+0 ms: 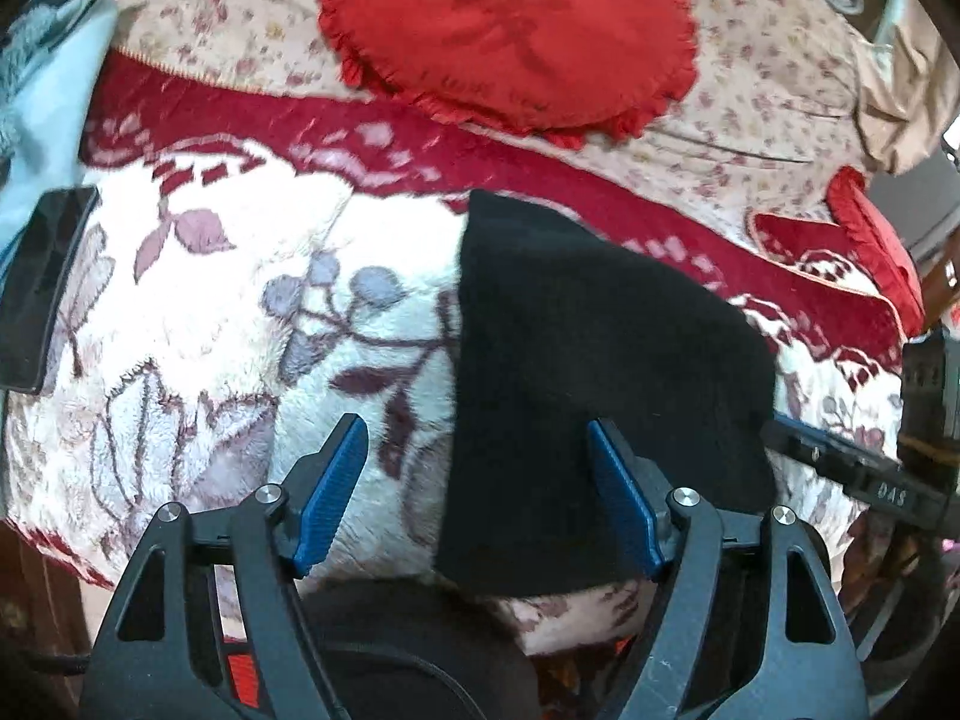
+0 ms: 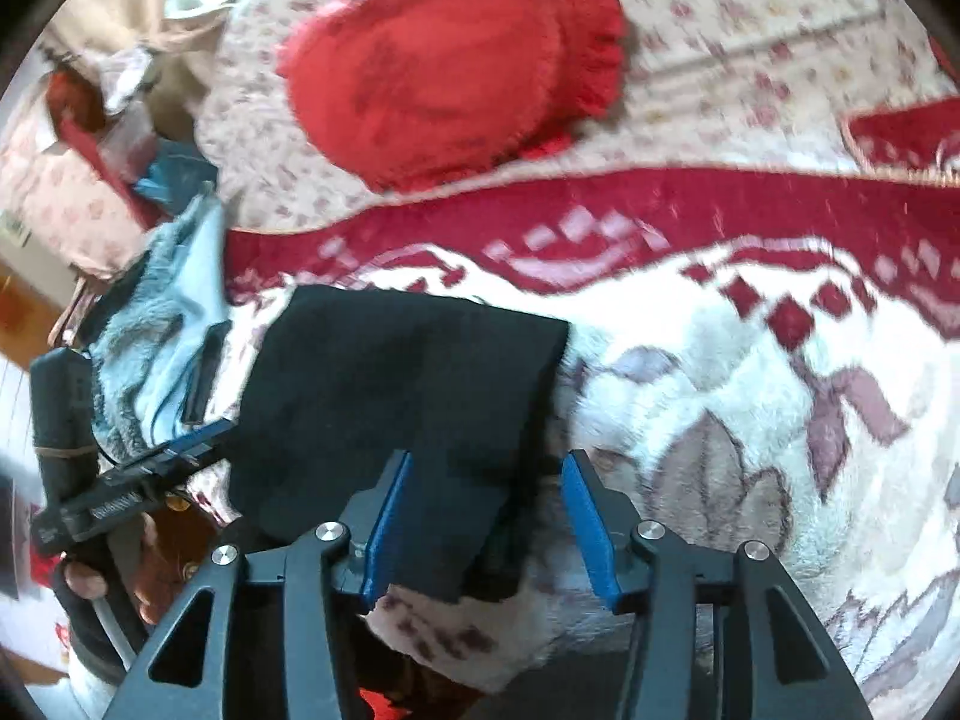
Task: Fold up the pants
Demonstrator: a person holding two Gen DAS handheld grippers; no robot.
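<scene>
The black pants [image 1: 600, 330] lie folded into a compact slab on the plush floral blanket [image 1: 210, 300]. My left gripper [image 1: 477, 426] is open over the slab's left edge, its right pad above the black cloth and its left pad above the blanket. In the right wrist view the pants [image 2: 390, 390] reach down between the jaws of my right gripper [image 2: 489, 459]. That gripper is open, with the near corner of the cloth lying loose between the blue pads. A person's hand [image 2: 90, 582] holds the left gripper at the left edge.
A round red frilled cushion [image 1: 510, 30] sits beyond the pants on a floral sheet [image 1: 750, 90]. A light blue fleece garment [image 2: 150, 330] and a flat black object [image 1: 42, 288] lie at the left. Another red cushion [image 1: 870, 240] sits at the right.
</scene>
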